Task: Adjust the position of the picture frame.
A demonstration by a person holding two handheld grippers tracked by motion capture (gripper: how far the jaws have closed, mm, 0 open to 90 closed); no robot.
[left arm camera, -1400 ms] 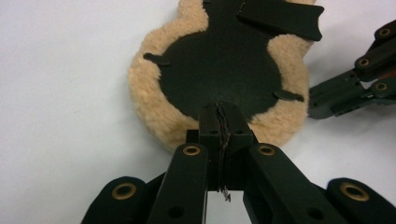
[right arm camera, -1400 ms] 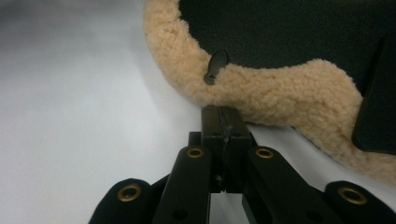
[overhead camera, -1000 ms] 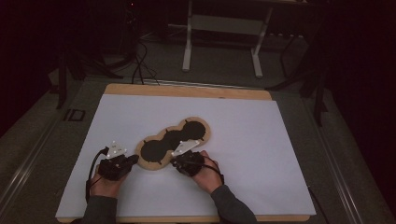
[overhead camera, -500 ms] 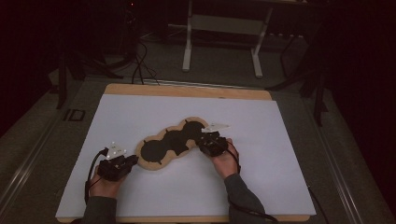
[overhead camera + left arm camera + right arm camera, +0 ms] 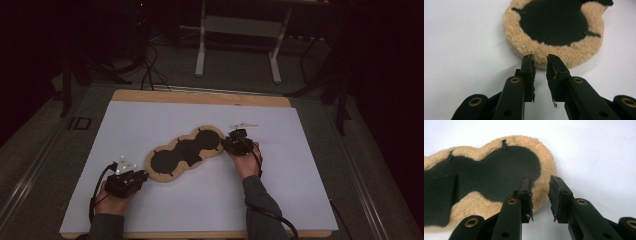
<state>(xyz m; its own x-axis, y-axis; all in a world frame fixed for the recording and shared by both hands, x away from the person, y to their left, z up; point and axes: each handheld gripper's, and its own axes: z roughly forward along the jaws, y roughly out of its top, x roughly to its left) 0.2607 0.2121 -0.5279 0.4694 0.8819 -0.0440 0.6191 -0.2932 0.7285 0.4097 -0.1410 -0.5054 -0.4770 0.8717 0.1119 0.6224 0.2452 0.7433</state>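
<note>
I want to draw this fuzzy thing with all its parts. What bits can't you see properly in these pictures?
- Fleece pad: its underside lies hidden against the white sheet.
- Left gripper view: the top edge cuts off the pad's far end.
- Right gripper view: the left edge cuts off the pad; the left jaw covers part of its rim.
- High view: left gripper and right gripper are too small and dark to show the jaw gaps.

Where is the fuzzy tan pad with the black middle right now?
In the high view the fuzzy pad lies slantwise mid-sheet on the white table cover, between the left gripper and the right gripper.
</note>
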